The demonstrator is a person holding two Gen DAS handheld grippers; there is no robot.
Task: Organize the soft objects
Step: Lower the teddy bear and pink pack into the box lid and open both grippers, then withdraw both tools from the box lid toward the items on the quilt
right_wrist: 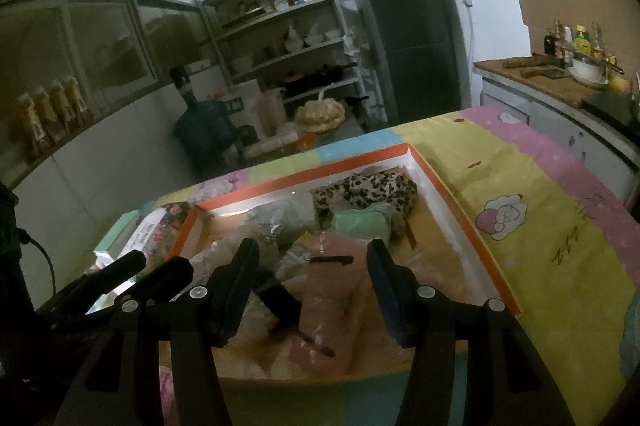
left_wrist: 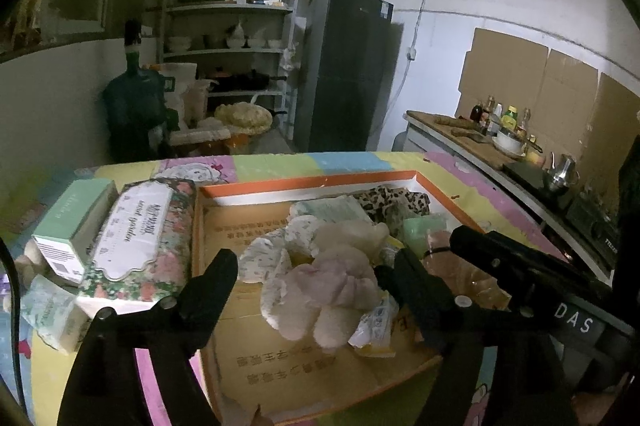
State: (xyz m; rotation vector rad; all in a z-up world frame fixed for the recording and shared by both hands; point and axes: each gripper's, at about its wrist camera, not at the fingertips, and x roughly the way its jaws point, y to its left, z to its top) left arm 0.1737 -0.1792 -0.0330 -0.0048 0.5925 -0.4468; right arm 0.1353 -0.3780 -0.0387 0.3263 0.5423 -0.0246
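An orange-rimmed cardboard box (left_wrist: 308,181) lies on the table and holds soft things. A pale pink plush piece (left_wrist: 336,286) lies in the box, with white patterned cloth (left_wrist: 280,246) beside it. A leopard-print cloth (left_wrist: 392,206) and a green pack (left_wrist: 424,230) lie at the far right of the box. My left gripper (left_wrist: 310,272) is open over the plush, jaws wide apart. My right gripper (right_wrist: 312,266) is open above a pink wrapped bundle (right_wrist: 328,310) in the box (right_wrist: 472,222). The leopard cloth (right_wrist: 376,190) lies beyond it.
A floral tissue pack (left_wrist: 140,238) and a mint box (left_wrist: 72,222) lie left of the box, with another small pack (left_wrist: 48,310) nearer. The table has a colourful cartoon cloth (right_wrist: 540,210). A counter with bottles (left_wrist: 500,122), a fridge (left_wrist: 344,66) and shelves (left_wrist: 236,38) stand beyond.
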